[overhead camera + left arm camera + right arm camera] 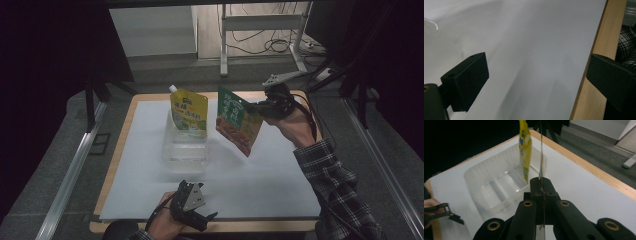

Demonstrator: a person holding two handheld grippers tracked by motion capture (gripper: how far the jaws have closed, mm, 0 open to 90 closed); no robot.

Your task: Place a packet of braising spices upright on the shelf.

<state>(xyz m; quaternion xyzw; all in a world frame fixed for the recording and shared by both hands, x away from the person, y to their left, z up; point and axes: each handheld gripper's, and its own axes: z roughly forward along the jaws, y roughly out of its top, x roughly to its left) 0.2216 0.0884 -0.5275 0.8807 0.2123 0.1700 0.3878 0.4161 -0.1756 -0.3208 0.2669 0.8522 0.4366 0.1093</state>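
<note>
While our right tool (257, 106) clamps green-orange pouch (238, 121) by its edge, aloft above white table (260, 185) beside clear tub (185, 145) holding yellow spout pouch (189, 113), we rest left tool (200, 212), jaws wide and empty, at near edge.

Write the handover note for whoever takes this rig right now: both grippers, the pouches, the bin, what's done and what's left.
Right gripper: shut on the edge of the green-and-orange pouch, holding it in the air to the right of the clear bin.
Left gripper: open, holding nothing, low at the near table edge.
Yellow spouted pouch: already standing upright in the bin.
Done: one pouch binned, the second picked up.
Left: probably carry the green-and-orange pouch over the bin and set it in beside the yellow one.
</note>
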